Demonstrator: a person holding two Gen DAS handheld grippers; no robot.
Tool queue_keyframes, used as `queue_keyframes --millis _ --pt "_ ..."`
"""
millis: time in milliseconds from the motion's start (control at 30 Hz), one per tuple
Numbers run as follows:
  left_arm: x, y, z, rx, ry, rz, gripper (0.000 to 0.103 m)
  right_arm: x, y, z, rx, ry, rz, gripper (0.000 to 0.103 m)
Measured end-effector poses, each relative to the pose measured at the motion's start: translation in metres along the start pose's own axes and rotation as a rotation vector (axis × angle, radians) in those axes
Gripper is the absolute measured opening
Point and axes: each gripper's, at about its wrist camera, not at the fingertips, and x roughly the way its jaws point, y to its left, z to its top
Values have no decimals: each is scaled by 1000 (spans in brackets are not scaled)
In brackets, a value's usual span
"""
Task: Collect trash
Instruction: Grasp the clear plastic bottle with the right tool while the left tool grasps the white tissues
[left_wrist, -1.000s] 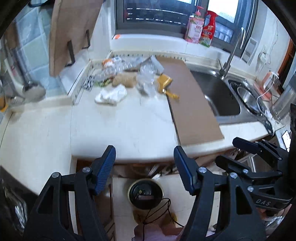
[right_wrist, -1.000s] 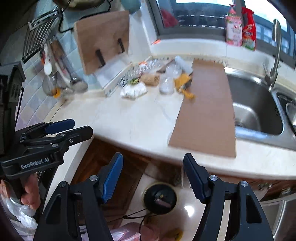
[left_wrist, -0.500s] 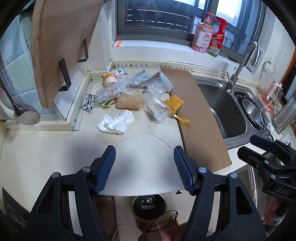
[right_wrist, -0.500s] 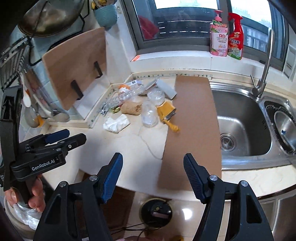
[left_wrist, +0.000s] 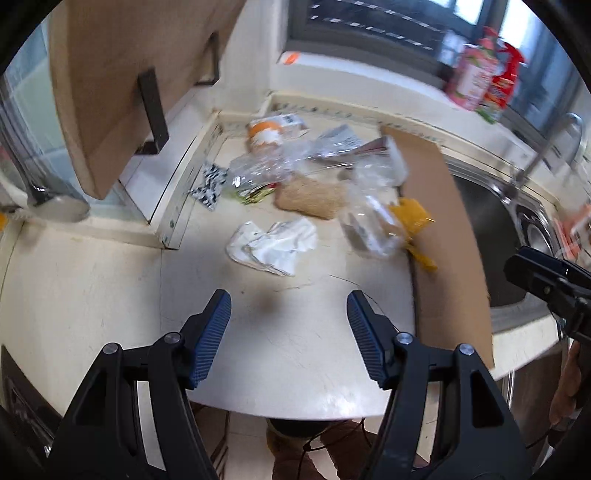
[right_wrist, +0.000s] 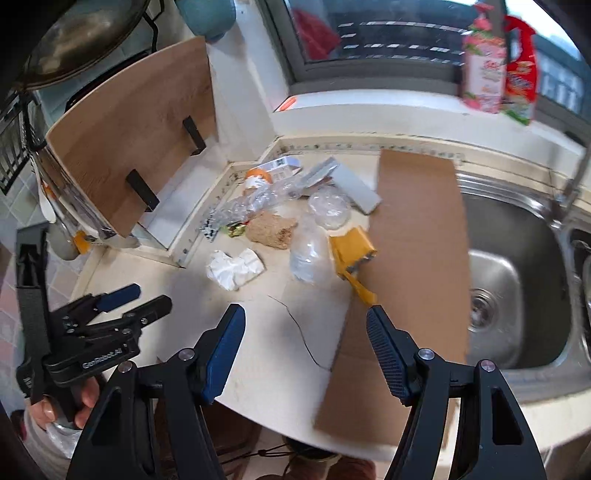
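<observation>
1. On the pale stone countertop (left_wrist: 92, 295), a heap of trash lies in the back corner, just left of a flat brown cardboard sheet (right_wrist: 417, 229) that reaches the steel sink (right_wrist: 517, 258).
2. Nearest the front of the heap is a crumpled white paper tissue (left_wrist: 275, 243); behind it sits a tan fibrous scrubbing pad (left_wrist: 312, 197).
3. Right of the tissue lies a clear crushed plastic bottle (right_wrist: 308, 254), with a yellow torn carton piece (right_wrist: 352, 254) touching the cardboard's edge.
4. Farther back are crinkled clear plastic wrappers (left_wrist: 266, 166), an orange-and-white round container (right_wrist: 256, 177) and a black-and-white patterned scrap (left_wrist: 210, 182).
5. The left gripper (left_wrist: 288, 339) hangs above bare counter in front of the tissue, its blue-padded jaws parted with nothing between them.
6. The right gripper (right_wrist: 306, 347) hovers over the counter's front edge beside the cardboard, jaws likewise spread and empty.
7. A wooden cutting board (right_wrist: 129, 136) leans at the left wall, and two spray bottles (right_wrist: 498, 62) stand on the window sill.
</observation>
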Motion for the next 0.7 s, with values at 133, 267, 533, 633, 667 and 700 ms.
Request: queue_keyframes --millis 133,267,533,633,667,700 --pt "33 15 15 -85 36 39 63 39 -9 27 -16 46 49 69" --pt "66 24 24 -165 93 23 63 90 -20 56 -16 112 91 69" --pt "120 25 33 -254 165 0 63 191 -30 85 2 254 144 69" --pt "134 27 38 -283 183 1 63 215 -31 86 -1 292 155 69" --pt "139 28 40 -290 188 2 63 219 -32 86 -3 300 155 69" --pt "144 29 40 -298 193 3 63 229 -32 87 -7 315 161 69"
